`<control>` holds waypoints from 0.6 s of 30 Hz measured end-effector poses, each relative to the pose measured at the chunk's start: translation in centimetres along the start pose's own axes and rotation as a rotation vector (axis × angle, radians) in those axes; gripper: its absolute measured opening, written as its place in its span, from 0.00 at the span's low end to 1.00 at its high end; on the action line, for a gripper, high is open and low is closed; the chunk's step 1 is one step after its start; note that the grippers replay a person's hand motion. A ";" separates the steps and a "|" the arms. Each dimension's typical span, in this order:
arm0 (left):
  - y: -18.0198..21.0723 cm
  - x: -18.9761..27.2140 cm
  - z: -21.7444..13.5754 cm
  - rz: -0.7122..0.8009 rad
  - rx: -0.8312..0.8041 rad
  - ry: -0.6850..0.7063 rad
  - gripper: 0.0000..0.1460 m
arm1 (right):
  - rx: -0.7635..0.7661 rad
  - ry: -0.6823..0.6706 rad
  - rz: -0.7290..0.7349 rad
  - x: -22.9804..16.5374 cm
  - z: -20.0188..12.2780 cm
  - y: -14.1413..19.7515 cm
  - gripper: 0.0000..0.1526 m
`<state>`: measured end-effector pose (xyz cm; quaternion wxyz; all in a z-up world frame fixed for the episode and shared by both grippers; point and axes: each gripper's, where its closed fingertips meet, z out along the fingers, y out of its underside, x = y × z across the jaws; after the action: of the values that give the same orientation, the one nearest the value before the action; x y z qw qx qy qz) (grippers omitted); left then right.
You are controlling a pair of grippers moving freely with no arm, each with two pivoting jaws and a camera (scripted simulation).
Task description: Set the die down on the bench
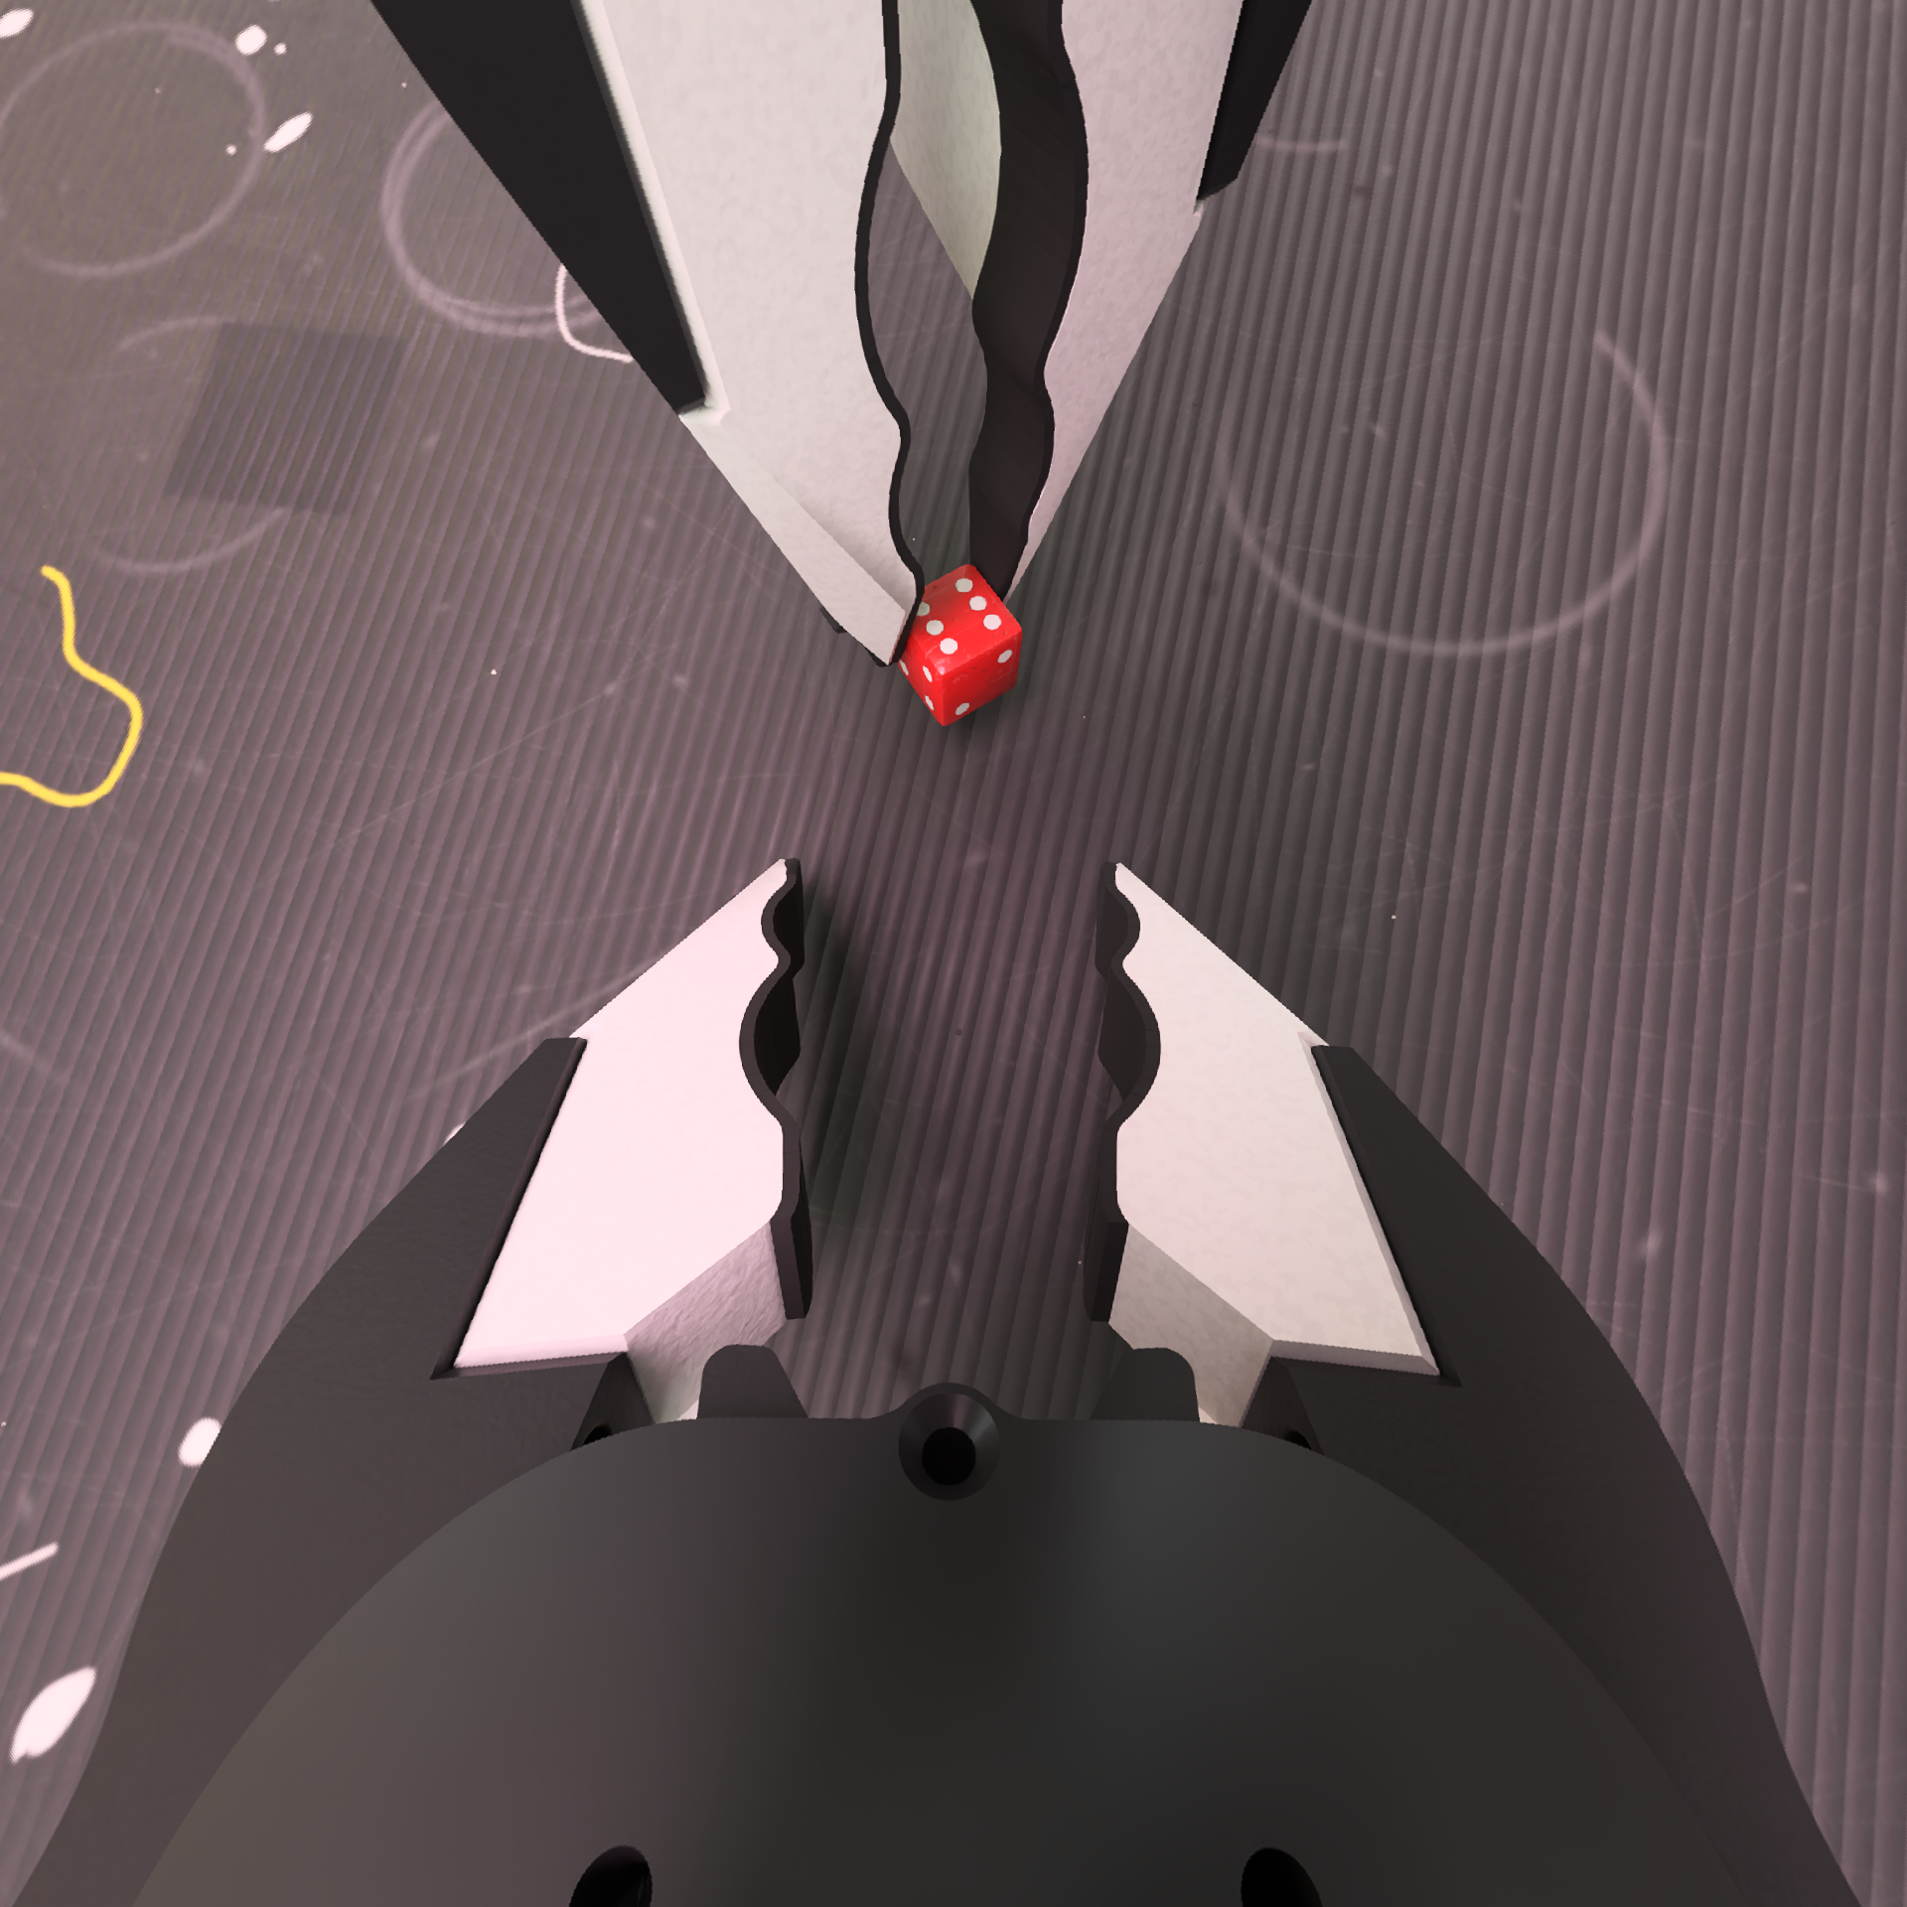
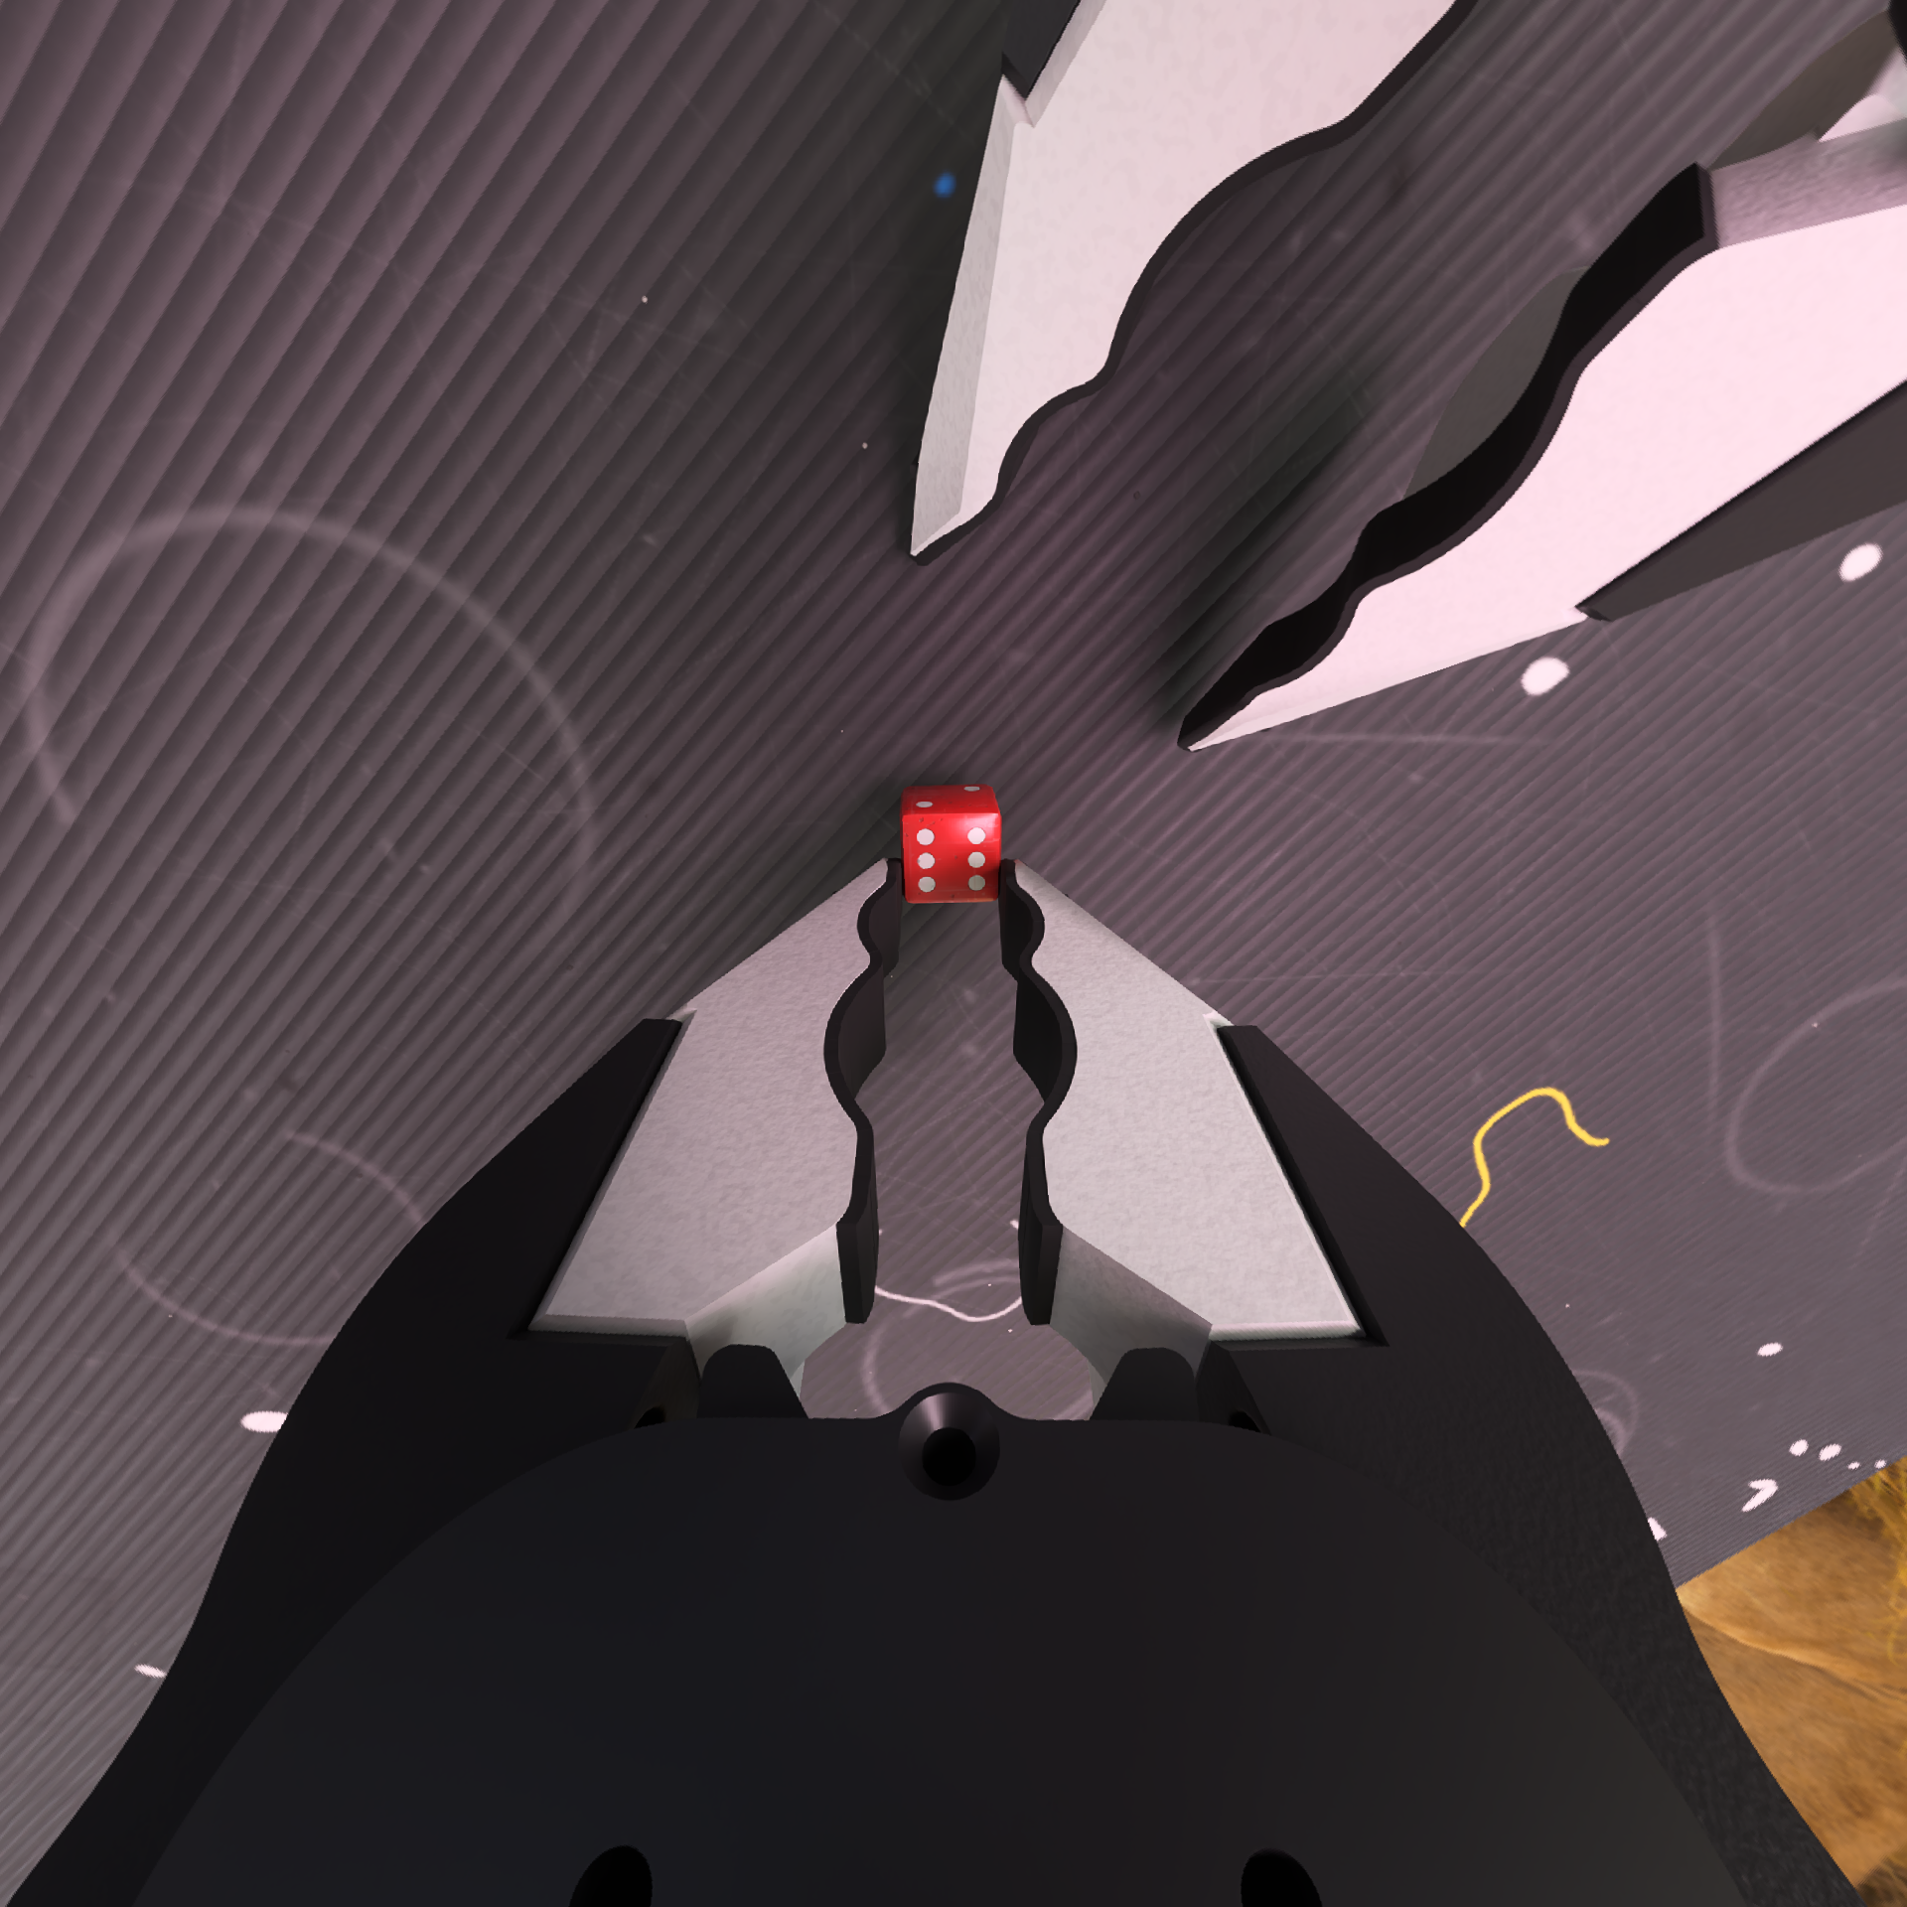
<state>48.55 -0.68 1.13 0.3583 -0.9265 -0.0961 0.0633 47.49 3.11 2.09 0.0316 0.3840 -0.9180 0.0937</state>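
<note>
I hold the die (image 2: 949, 844) pinched at the very tips of my right gripper (image 2: 949, 877), one finger on each of two opposite faces, so it sits straight ahead of me along my fingers' line. A cube has no long axis; what matters is the gap under it, and how far it juts past my fingertips toward the bench (image 2: 361, 516). My left gripper (image 1: 949, 877) stands spread and empty, pointed at the die from the opposite side but well short of it, so the right one alone has the job.

In my right view the six-pip face looks back at me and the ribbed mat fills everything behind, yet I cannot see the die's underside. The left view gives the side-on look: the die (image 1: 962, 642) hangs at the end of the right fingers, close to the mat with a soft shadow beneath it. It seems just off the surface or barely touching; from this angle I cannot say which. The left view also shows a yellow squiggle (image 1: 88, 702) off to one side.
</note>
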 end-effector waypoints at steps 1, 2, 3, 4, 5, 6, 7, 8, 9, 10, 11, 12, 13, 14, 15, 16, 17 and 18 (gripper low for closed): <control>0.0 0.0 0.0 0.000 -0.001 -0.001 0.39 | -0.004 -0.005 -0.003 0.0 0.1 0.0 0.12; 0.1 0.0 -0.1 0.001 -0.001 -0.003 0.39 | -0.009 -0.011 -0.006 0.0 0.2 0.0 0.12; 0.1 0.0 -0.1 0.002 0.000 -0.003 0.39 | -0.014 -0.018 -0.007 0.0 0.2 0.0 0.12; 0.1 -0.1 -0.1 0.002 0.001 -0.003 0.39 | -0.018 -0.021 -0.010 0.0 0.2 0.0 0.12; 0.2 0.0 -0.1 0.001 0.002 -0.002 0.39 | -0.023 -0.024 -0.012 0.0 0.3 0.1 0.12; 0.2 0.0 -0.1 -0.001 0.003 -0.001 0.39 | -0.027 -0.028 -0.012 0.0 0.3 0.2 0.12; 0.2 -0.1 -0.1 -0.006 0.003 0.002 0.39 | -0.033 -0.034 -0.007 0.0 0.3 0.3 0.12; 0.3 -0.1 -0.1 -0.010 0.004 0.005 0.39 | -0.041 -0.041 -0.001 -0.1 0.3 0.4 0.12; 0.4 -0.1 -0.2 -0.013 0.004 0.006 0.40 | -0.048 -0.049 0.005 -0.2 0.3 0.4 0.12; 0.4 -0.2 -0.2 -0.015 0.002 0.005 0.40 | -0.056 -0.057 0.009 -0.3 0.3 0.4 0.12; 0.4 -0.3 -0.2 -0.016 0.001 0.002 0.40 | -0.060 -0.059 0.012 -0.3 0.4 0.4 0.12; 0.4 -0.3 -0.2 -0.016 0.001 -0.001 0.40 | -0.062 -0.057 0.012 -0.3 0.4 0.4 0.12; 0.4 -0.3 -0.3 -0.016 0.001 -0.002 0.40 | -0.063 -0.054 0.013 -0.2 0.4 0.4 0.12; 0.4 -0.3 -0.3 -0.017 0.001 -0.001 0.40 | -0.065 -0.052 0.015 -0.2 0.4 0.4 0.12; 0.4 -0.3 -0.3 -0.018 0.001 0.000 0.40 | -0.068 -0.048 0.017 -0.1 0.4 0.4 0.12; 0.4 -0.3 -0.3 -0.020 0.001 0.002 0.40 | -0.069 -0.047 0.019 -0.1 0.5 0.5 0.12; 0.4 -0.3 -0.3 -0.021 0.002 0.003 0.40 | -0.069 -0.047 0.021 -0.1 0.5 0.5 0.12; 0.4 -0.3 -0.2 -0.021 0.001 0.004 0.40 | -0.067 -0.046 0.023 -0.1 0.5 0.4 0.12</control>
<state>48.35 -1.19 1.07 0.3598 -0.9253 -0.1050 0.0578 47.28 3.41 1.54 0.0225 0.3743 -0.9254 0.0545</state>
